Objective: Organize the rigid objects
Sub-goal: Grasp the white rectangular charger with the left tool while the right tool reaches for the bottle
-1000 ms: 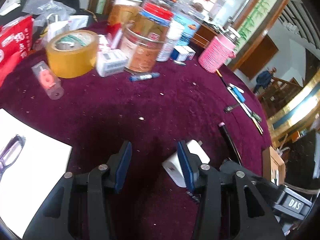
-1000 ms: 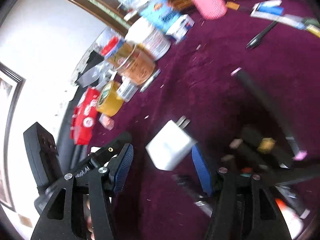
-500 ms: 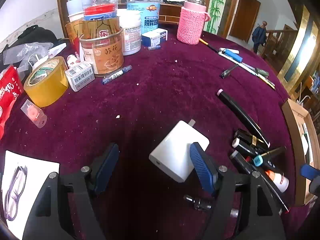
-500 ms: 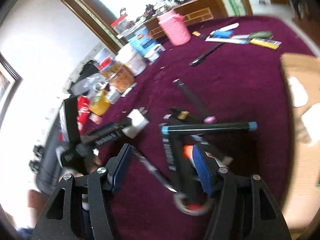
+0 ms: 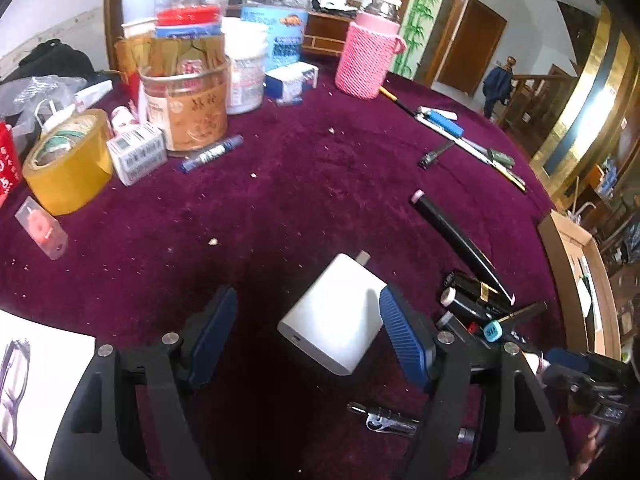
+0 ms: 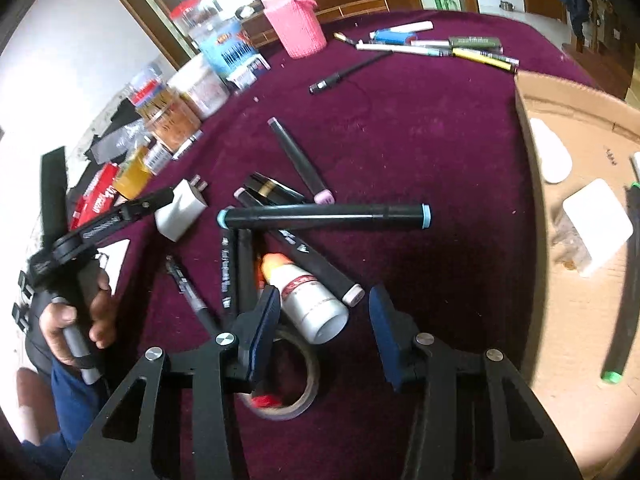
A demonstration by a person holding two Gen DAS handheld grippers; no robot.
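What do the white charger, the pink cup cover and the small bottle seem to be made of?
Charger: probably smooth matte plastic, with an even white shell and metal prongs at one end.
Cup cover: knitted or crocheted yarn, judging by its ribbed stitch texture.
Bottle: a silvery, shiny body, metal or foil-wrapped plastic; the look leaves it open.

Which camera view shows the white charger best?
The left wrist view: the white charger lies large between the open left hand-held gripper fingers, port visible. The right wrist view shows it small, partly hidden behind that gripper.

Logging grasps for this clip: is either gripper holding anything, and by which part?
Nothing is held. The left gripper is open around the charger; the right gripper is open, empty.
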